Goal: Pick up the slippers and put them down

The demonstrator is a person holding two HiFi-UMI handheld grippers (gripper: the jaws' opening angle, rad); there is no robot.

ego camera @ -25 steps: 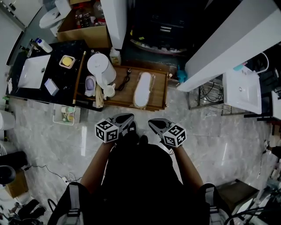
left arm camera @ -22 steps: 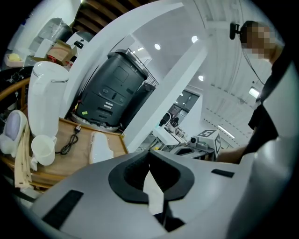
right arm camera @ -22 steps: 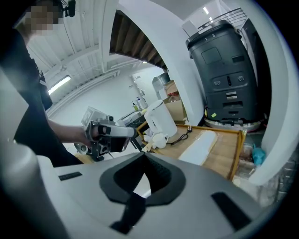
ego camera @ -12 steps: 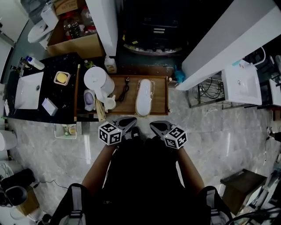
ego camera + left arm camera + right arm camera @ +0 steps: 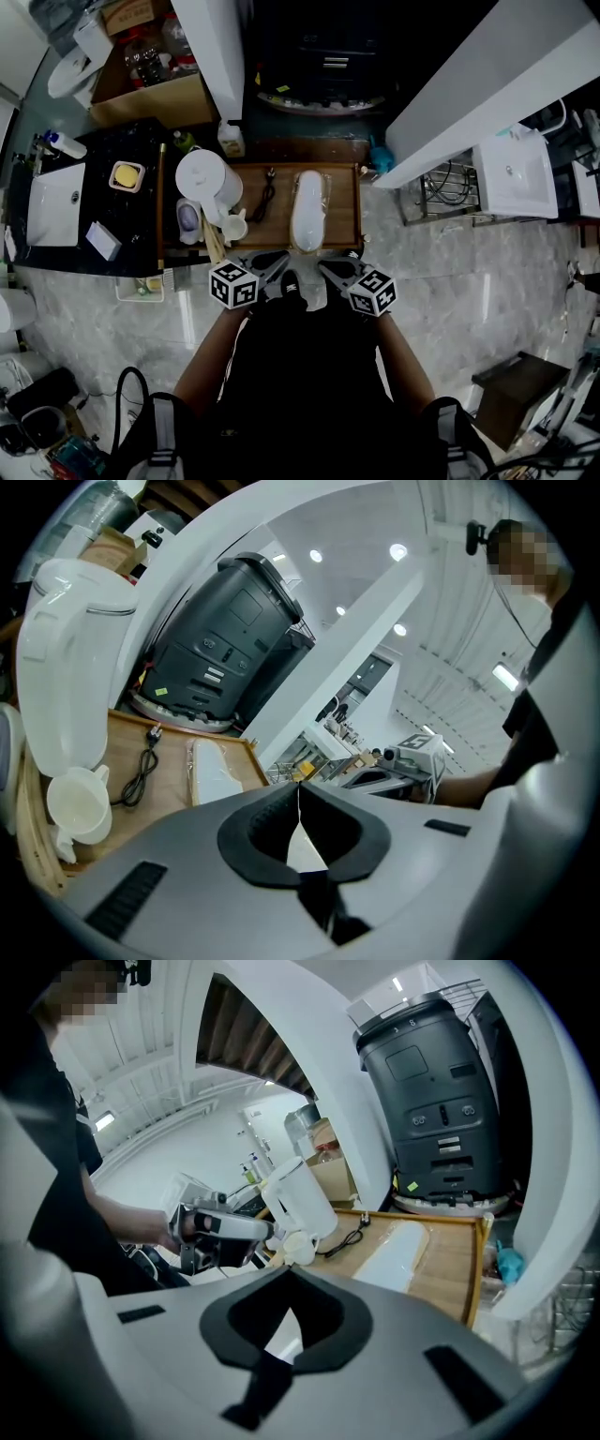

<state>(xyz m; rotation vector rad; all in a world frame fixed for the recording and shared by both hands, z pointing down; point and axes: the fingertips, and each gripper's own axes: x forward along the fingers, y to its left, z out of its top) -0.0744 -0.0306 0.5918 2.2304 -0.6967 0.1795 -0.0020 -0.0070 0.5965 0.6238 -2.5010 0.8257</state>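
A pair of white slippers (image 5: 307, 211), wrapped in clear plastic, lies on a wooden tray (image 5: 342, 202) on the floor. In the left gripper view the slippers (image 5: 217, 771) lie ahead and to the left; in the right gripper view the slippers (image 5: 394, 1252) lie ahead and to the right. My left gripper (image 5: 279, 264) and right gripper (image 5: 325, 268) hover side by side at the tray's near edge, both shut and holding nothing. The left gripper's tips (image 5: 298, 787) and the right gripper's tips (image 5: 289, 1272) meet with no gap.
On the tray's left stand a white kettle (image 5: 208, 176), a white cup (image 5: 234, 225) and a black cable (image 5: 265, 192). A black machine (image 5: 441, 1101) sits behind the tray. A dark counter with a sink (image 5: 54, 202) is to the left, and a wire rack (image 5: 441, 202) to the right.
Both grippers have moved forward and a little down, from over the bare floor to the tray's near edge. Their jaws stay shut.
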